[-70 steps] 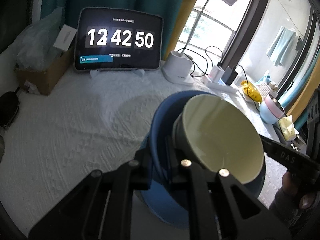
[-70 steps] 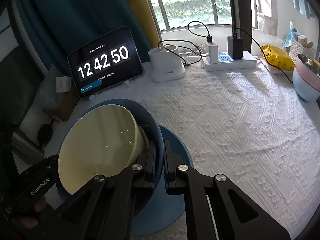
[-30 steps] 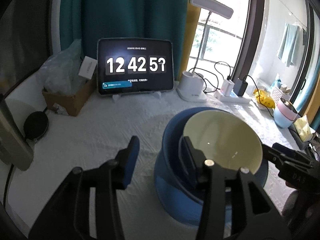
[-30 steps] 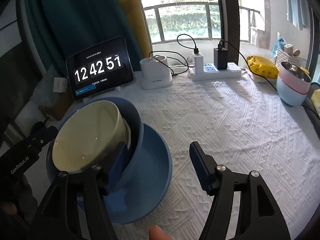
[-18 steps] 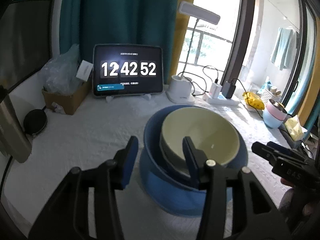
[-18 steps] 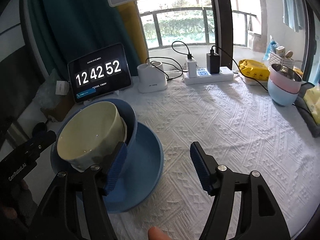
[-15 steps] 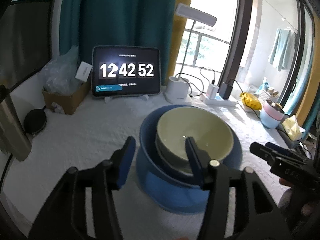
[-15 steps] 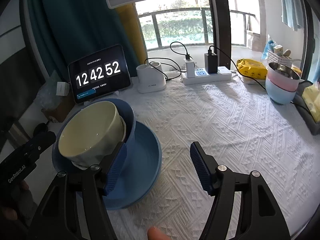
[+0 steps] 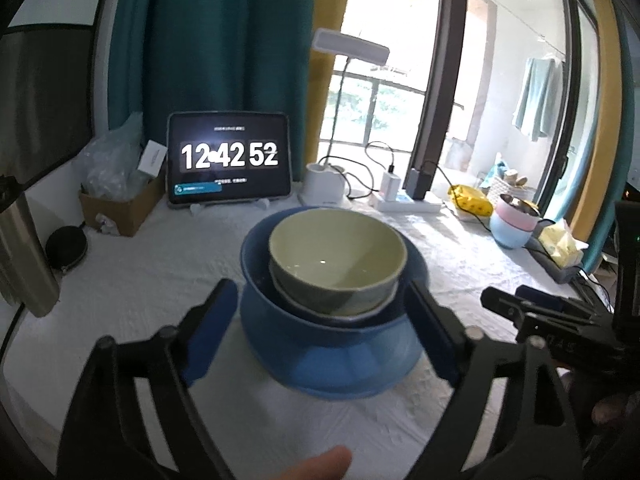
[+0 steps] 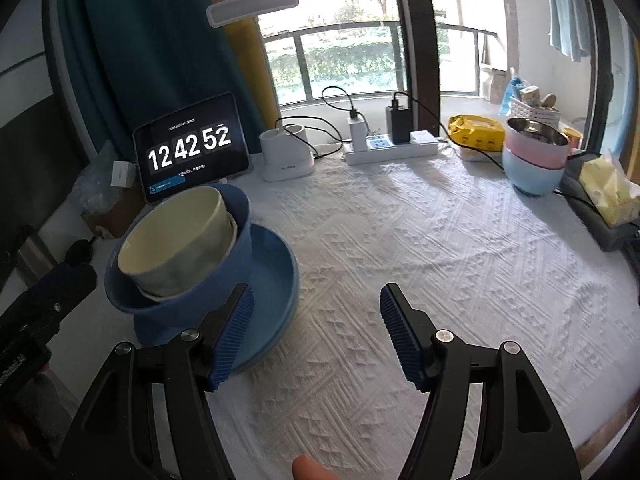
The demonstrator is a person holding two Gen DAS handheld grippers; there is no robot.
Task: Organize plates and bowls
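A cream bowl (image 9: pixel 336 256) sits nested in a dark blue bowl (image 9: pixel 316 320), which stands tilted in a wide light blue dish (image 10: pixel 276 276) on the white tablecloth (image 10: pixel 440 260). The cream bowl (image 10: pixel 176 240) and dark blue bowl (image 10: pixel 180 300) also show in the right wrist view. My left gripper (image 9: pixel 320 328) is open, its fingers apart on either side of the stack and drawn back from it. My right gripper (image 10: pixel 316 332) is open and empty, to the right of the stack above the cloth.
A tablet clock (image 9: pixel 228 160), a lamp base (image 9: pixel 324 188) and a power strip (image 10: pixel 392 148) stand at the back. A pink bowl stacked on a pale blue one (image 10: pixel 534 160) sits at the far right. A cardboard box (image 9: pixel 120 204) is at the left.
Both grippers let go of the bowl stack, opened and drew back. The stack now rests on the cloth.
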